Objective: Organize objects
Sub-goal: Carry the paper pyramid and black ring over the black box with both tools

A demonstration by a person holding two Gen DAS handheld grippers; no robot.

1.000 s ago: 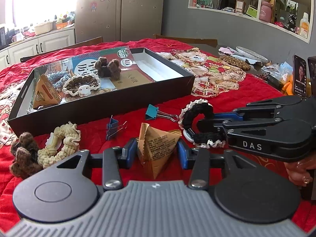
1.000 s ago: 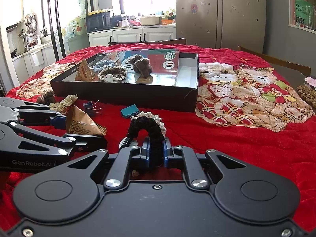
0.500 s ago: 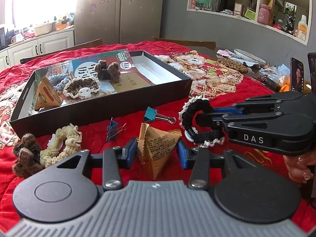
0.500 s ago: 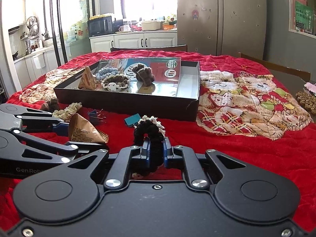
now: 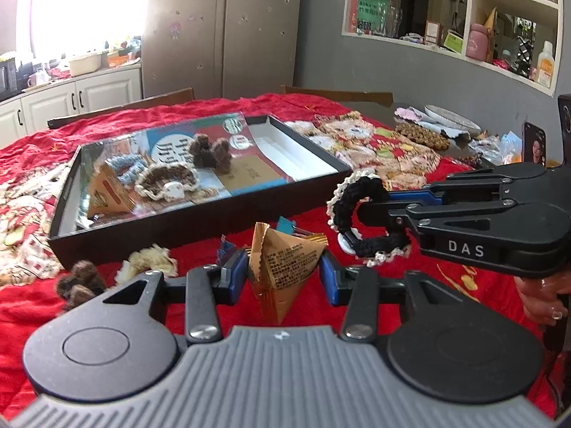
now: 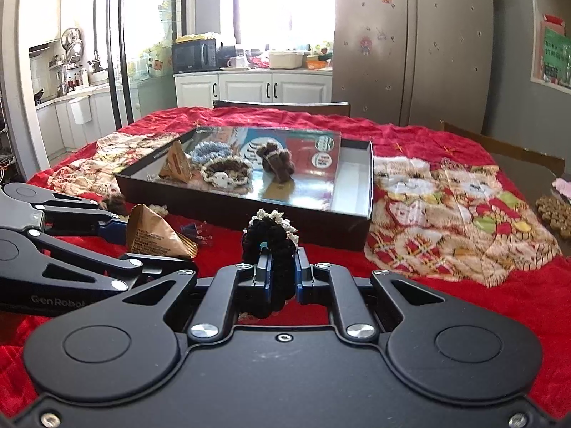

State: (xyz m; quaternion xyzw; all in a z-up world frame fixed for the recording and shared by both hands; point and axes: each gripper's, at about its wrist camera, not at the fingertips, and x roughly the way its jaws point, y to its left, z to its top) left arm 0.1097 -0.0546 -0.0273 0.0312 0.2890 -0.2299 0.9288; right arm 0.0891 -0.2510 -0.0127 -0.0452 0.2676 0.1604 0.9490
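Note:
My left gripper (image 5: pixel 283 273) is shut on a brown pyramid-shaped paper packet (image 5: pixel 282 267), held above the red cloth; the same packet (image 6: pixel 153 235) shows at the left of the right wrist view. My right gripper (image 6: pixel 282 267) is shut on a black crocheted scrunchie with a cream edge (image 6: pixel 269 235), also lifted; the scrunchie (image 5: pixel 357 210) hangs at the right in the left wrist view. Beyond both lies a shallow black box (image 5: pixel 200 221) holding a similar packet, a blue scrunchie, a brown-and-cream scrunchie and a brown one.
On the red cloth in front of the box lie a teal binder clip (image 5: pixel 285 224), a blue clip (image 6: pixel 194 232), a cream scrunchie (image 5: pixel 150 260) and a brown scrunchie (image 5: pixel 78 281). A patterned cloth (image 6: pixel 446 214) spreads right of the box. A hand (image 5: pixel 542 296) grips the right tool.
Both grippers have risen with their loads; the packet and the black scrunchie now hang higher against the box's front wall. The table items have slid lower in both views.

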